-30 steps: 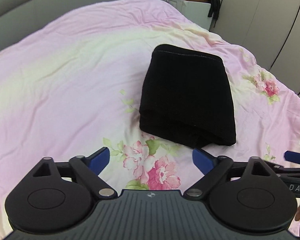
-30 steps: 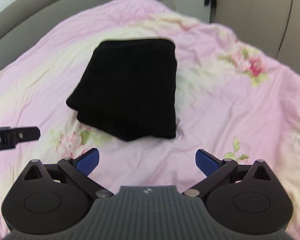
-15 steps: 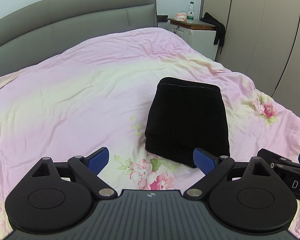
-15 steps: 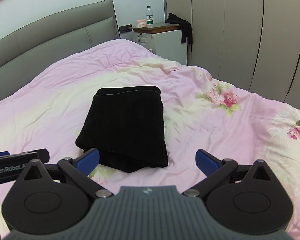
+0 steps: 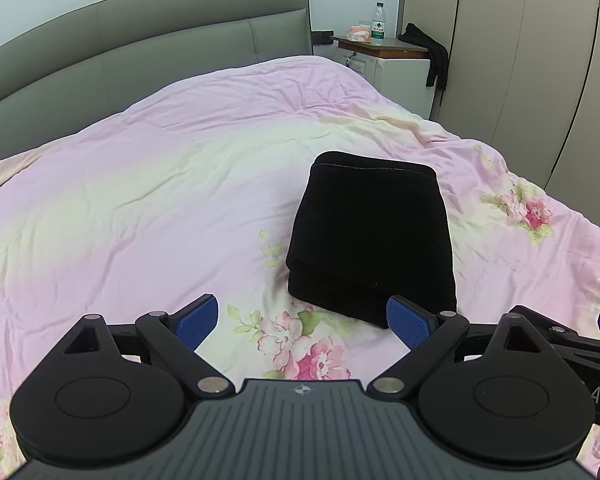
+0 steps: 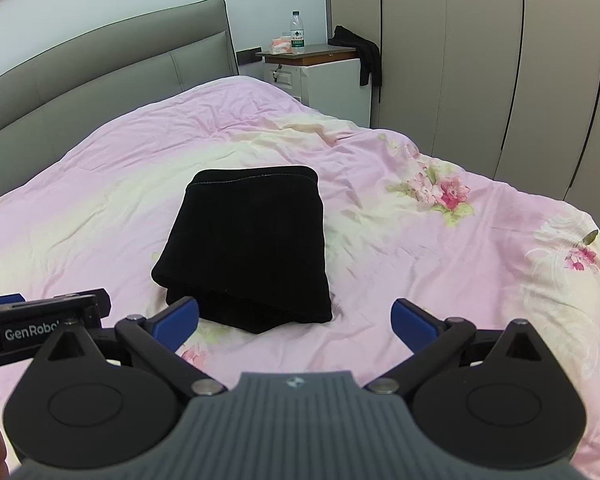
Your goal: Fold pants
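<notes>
Pants (image 5: 372, 236) sit folded in a neat stack mid-bed (image 5: 140, 200). Both grippers, left hand-held gripper (image 5: 302, 320) and right hand-held gripper (image 6: 294, 318), have pulled back, jaws wide apart, holding nothing, so folding looks done.

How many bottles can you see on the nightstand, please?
1. The bottle stands upright on the nightstand, beside the bed's headboard, next to a pink tissue pack. A dark garment draped over the nightstand's far end could hide something small.
</notes>
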`<action>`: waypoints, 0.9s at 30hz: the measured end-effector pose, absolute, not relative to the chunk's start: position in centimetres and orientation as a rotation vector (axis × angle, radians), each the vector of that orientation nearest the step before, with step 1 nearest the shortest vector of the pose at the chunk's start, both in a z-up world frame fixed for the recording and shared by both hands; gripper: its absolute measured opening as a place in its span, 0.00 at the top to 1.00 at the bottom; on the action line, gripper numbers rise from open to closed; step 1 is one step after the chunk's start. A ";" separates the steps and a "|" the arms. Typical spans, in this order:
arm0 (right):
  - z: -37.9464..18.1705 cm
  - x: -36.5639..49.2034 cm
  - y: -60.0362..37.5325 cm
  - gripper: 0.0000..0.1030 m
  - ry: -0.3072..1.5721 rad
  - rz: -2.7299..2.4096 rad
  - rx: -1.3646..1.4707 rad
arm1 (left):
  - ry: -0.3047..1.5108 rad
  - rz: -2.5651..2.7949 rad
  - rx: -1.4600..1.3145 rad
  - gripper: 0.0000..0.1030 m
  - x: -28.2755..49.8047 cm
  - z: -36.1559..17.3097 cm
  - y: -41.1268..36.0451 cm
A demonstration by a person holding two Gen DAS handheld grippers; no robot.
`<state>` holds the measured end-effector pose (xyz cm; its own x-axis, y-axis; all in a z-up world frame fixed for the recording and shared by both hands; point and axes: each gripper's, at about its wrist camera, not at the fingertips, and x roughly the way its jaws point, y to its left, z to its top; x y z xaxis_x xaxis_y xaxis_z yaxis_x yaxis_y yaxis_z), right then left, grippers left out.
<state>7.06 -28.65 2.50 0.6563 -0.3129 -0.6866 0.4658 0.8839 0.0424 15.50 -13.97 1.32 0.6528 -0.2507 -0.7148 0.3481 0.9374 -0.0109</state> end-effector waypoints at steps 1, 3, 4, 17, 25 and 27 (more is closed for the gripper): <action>2.5 7.0 -28.7 0.05 0.737 -0.447 0.226 | 0.790 -0.340 0.134 0.00 15.5 1.2 -14.0; 2.5 6.9 -28.7 0.05 0.742 -0.450 0.231 | 0.790 -0.338 0.132 0.00 15.5 1.3 -14.1; 2.5 6.8 -28.7 0.05 0.744 -0.451 0.233 | 0.789 -0.338 0.132 0.00 15.5 1.3 -14.1; 2.5 6.4 -28.8 0.05 0.749 -0.453 0.236 | 0.793 -0.339 0.134 0.00 15.2 1.0 -14.1; 2.4 6.3 -28.9 0.05 0.759 -0.454 0.245 | 0.795 -0.339 0.135 0.00 15.1 0.9 -14.0; 2.3 6.3 -28.9 0.05 0.760 -0.454 0.246 | 0.795 -0.339 0.137 0.00 15.2 0.9 -13.9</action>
